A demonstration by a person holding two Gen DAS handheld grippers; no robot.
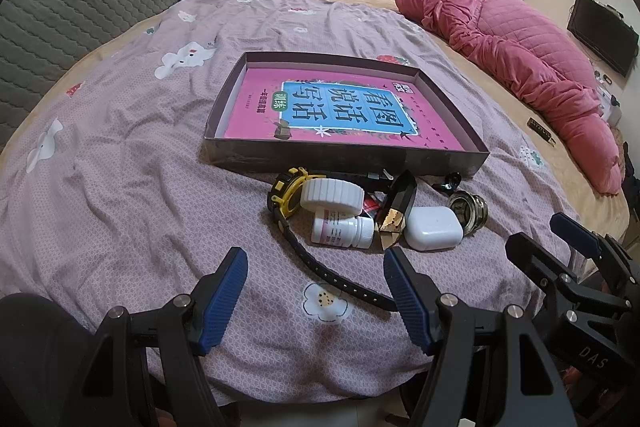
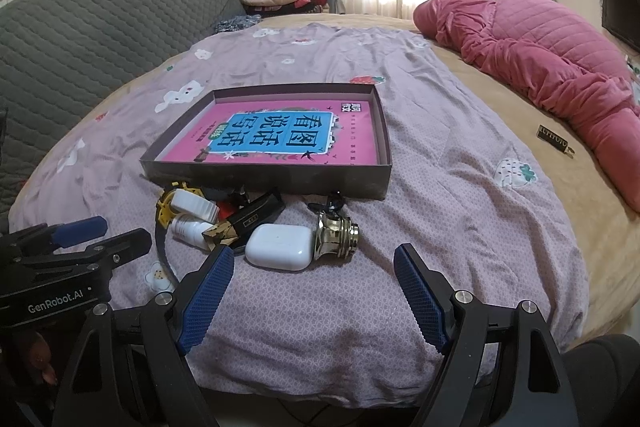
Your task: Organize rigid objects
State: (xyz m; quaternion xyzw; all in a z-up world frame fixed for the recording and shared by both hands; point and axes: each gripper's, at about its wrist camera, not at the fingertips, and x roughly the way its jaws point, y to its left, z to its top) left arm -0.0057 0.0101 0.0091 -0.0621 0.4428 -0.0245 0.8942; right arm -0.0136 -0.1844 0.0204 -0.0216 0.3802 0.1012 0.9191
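**Two empty grippers over a crowded pile**

Two grippers hover above the bed [image 1: 120, 147], the left gripper [image 1: 316, 283] and the right gripper [image 2: 314, 281] each with jaws spread wide and holding nothing. The clutter lies just in front of the shallow box [image 1: 344, 161], outside it; inside lies a pink book [image 1: 344, 107]. Objects overlap, so much is hidden: the watch [image 1: 286, 195] sits half under a white lid [image 1: 332, 193], beside a pill bottle [image 1: 342, 231], a black-and-gold case [image 1: 396, 211], a white earbud case [image 2: 280, 247] and a metal fitting [image 2: 336, 233]. Something red, perhaps a packet, peeks between them. Only the right wrist view shows the fitting side-on; a small dark item near the box stays unclear in both.
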